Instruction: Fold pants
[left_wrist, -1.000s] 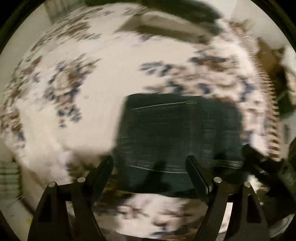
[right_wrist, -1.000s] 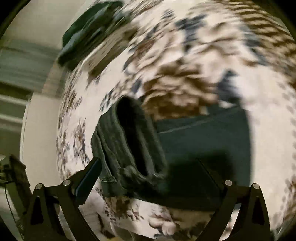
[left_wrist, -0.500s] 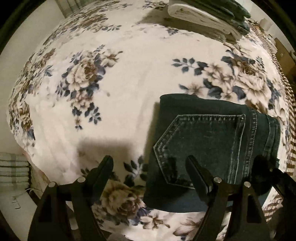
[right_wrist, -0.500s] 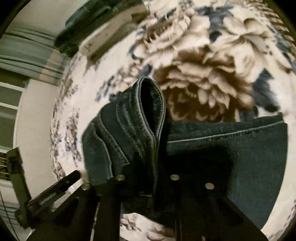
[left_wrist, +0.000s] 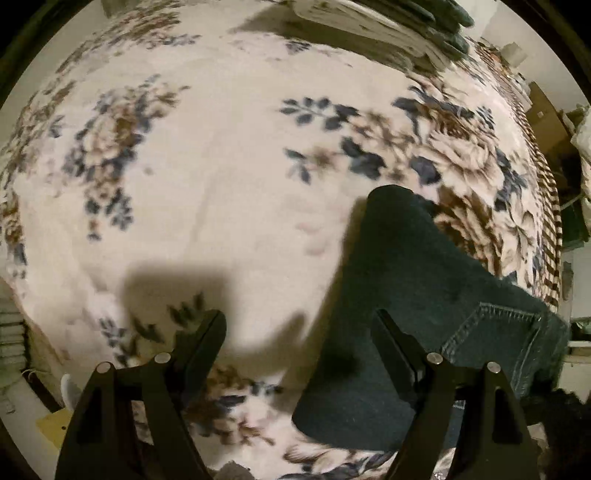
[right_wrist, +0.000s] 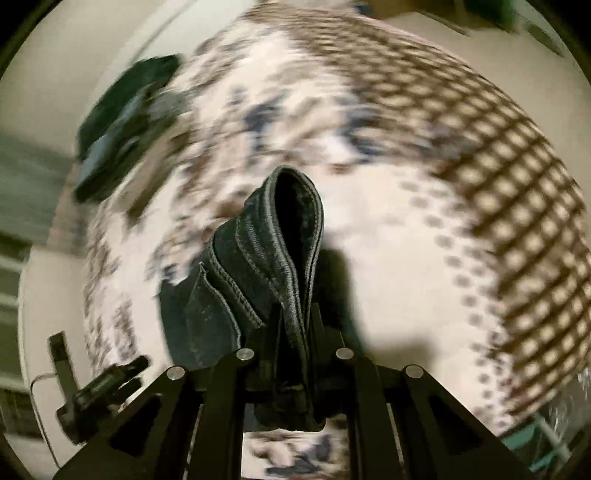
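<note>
The folded dark denim pants hang lifted above the floral bedspread, at the right of the left wrist view, back pocket showing low right. My left gripper is open and empty, just left of the pants, over the bedspread. In the right wrist view my right gripper is shut on the pants' waistband edge, and the folded layers stick up between its fingers. The view is blurred by motion.
A stack of folded clothes lies at the far end of the bed, also seen in the right wrist view. The bed's patterned border and edge run along the right. The left gripper shows at lower left of the right wrist view.
My right gripper closed on the waistband and lifted the pants off the bed, swinging them rightward. The left gripper stayed open and the pants shifted to its right.
</note>
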